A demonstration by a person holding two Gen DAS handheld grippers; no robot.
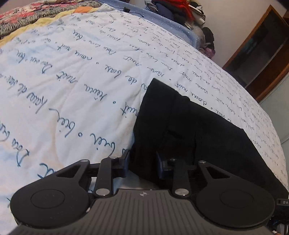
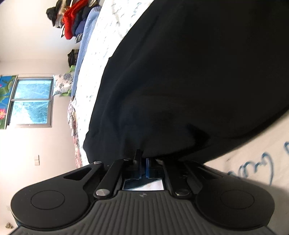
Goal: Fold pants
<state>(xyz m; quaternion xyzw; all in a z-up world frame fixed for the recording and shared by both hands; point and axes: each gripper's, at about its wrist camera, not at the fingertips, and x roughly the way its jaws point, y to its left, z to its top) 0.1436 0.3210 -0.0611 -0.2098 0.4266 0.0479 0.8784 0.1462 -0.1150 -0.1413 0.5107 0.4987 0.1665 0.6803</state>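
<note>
Black pants (image 1: 195, 130) lie on a white bedspread with blue script (image 1: 72, 81). In the left wrist view my left gripper (image 1: 142, 159) has its fingers set apart on either side of a bunched edge of the pants, with cloth between them. In the right wrist view the pants (image 2: 189, 81) fill most of the frame. My right gripper (image 2: 143, 162) is closed tight on the near edge of the pants, its blue pads nearly touching.
A blue blanket (image 1: 162, 18) and a pile of clothes (image 1: 180, 10) lie at the bed's far side. A wooden cabinet (image 1: 261, 45) stands at the right. A window (image 2: 30, 103) and a wall show in the right wrist view.
</note>
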